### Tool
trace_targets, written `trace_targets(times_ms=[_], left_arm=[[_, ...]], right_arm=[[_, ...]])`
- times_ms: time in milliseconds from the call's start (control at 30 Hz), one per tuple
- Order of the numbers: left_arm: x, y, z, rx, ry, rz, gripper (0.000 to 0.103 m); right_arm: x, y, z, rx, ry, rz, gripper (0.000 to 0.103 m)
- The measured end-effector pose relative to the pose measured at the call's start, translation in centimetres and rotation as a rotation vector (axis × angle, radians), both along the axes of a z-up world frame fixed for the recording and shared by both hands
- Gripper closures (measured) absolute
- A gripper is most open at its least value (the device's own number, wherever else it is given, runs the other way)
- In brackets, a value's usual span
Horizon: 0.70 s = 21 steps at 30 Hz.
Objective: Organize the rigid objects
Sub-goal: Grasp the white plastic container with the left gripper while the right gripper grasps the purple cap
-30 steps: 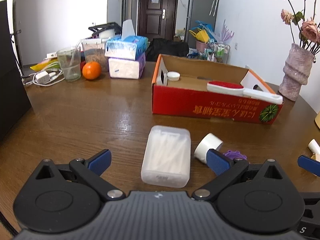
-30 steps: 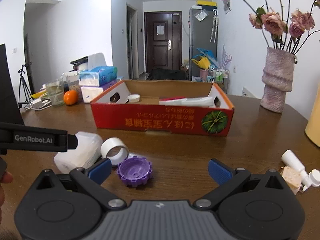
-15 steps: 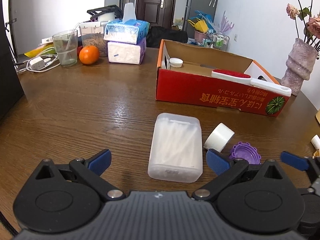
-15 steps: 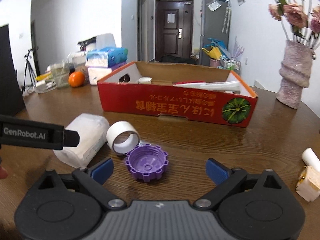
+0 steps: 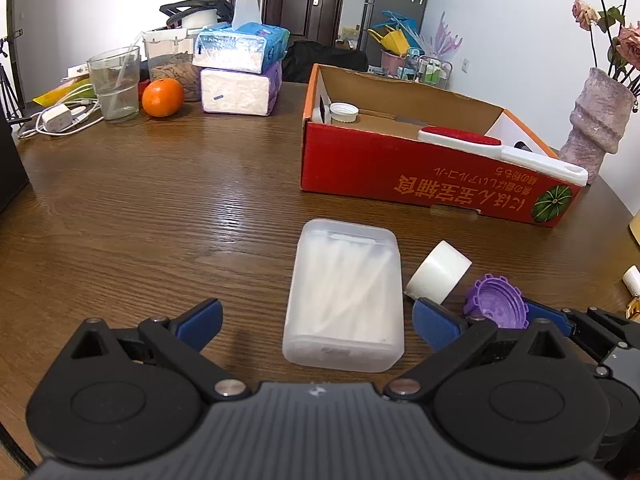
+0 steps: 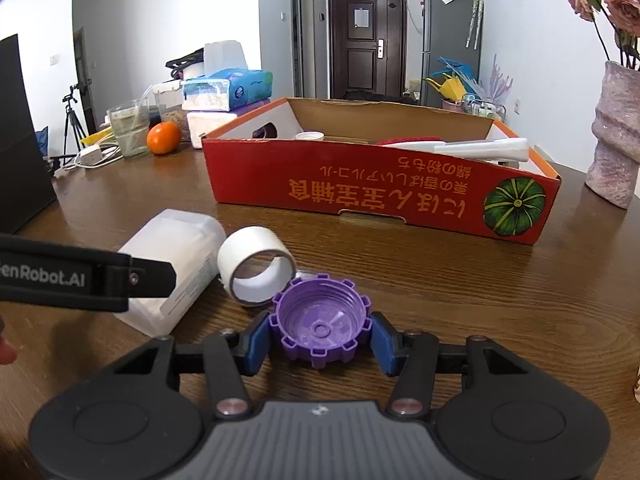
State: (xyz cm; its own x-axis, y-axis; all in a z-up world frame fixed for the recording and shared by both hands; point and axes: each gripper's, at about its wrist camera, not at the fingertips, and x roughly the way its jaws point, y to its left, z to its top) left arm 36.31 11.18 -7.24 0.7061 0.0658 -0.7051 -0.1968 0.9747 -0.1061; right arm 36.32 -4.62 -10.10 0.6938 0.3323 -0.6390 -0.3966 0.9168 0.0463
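Note:
My right gripper (image 6: pixel 320 338) is shut on a purple notched cap (image 6: pixel 320 330) that lies on the wooden table (image 6: pixel 460 300). A white tape roll (image 6: pixel 256 270) lies just beyond the cap, touching it. My left gripper (image 5: pixel 318 322) is open, its blue pads on either side of the near end of a clear plastic box of white sticks (image 5: pixel 346 294). The tape roll (image 5: pixel 438 272) and purple cap (image 5: pixel 496 306) sit to its right. The red cardboard box (image 5: pixel 420 176) stands behind, holding a white cap (image 5: pixel 344 111) and a red-and-white brush (image 5: pixel 500 148).
At the back left stand stacked tissue packs (image 5: pixel 240 68), an orange (image 5: pixel 163 97), a glass (image 5: pixel 115 84) and a charger with cables (image 5: pixel 58 118). A pink vase with flowers (image 5: pixel 596 120) stands at the right. A small white bottle (image 5: pixel 632 280) lies at the right edge.
My right gripper moved forward around the purple cap and closed on it. My left gripper tilted down and drew slightly closer to the clear box, still open.

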Motion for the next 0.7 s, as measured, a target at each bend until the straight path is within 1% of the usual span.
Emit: trace_targets(times_ms=[67,300,467,533,600,667,700], left_arm=[[0.3,0.0,-0.2,-0.004,0.002,-0.006,0.000],[1.1,-0.5,-0.9,0.019,0.012,-0.021,0.000],[1.8,-0.6,-1.7,0.036,0.025,-0.012,0.000],[1.9,-0.6,-1.8,0.049,0.018,-0.002,0.000],[2.0,-0.4,-1.9,0.039,0.005,0.002,0.000],[2.3,-0.4,-2.1,0.042,0.006,0.001,0.001],[2.4,-0.4,-2.2,0.042,0.010,-0.001,0.004]], right_arm=[[0.0,-0.3,0.0,0.002,-0.008,-0.016,0.051],[0.3,-1.7,0.1,0.005,-0.027,-0.109,0.051],[0.1,-2.2,0.3,0.015,-0.049,-0.131,0.051],[0.0,-2.3,0.3,0.020,-0.050,-0.135,0.051],[-0.1,-2.4,0.3,0.025,-0.049,-0.139,0.051],[-0.2,-2.4,0.4,0.030,-0.051,-0.139,0.051],[-0.2,-2.4,0.4,0.031,-0.053,-0.139,0.051]])
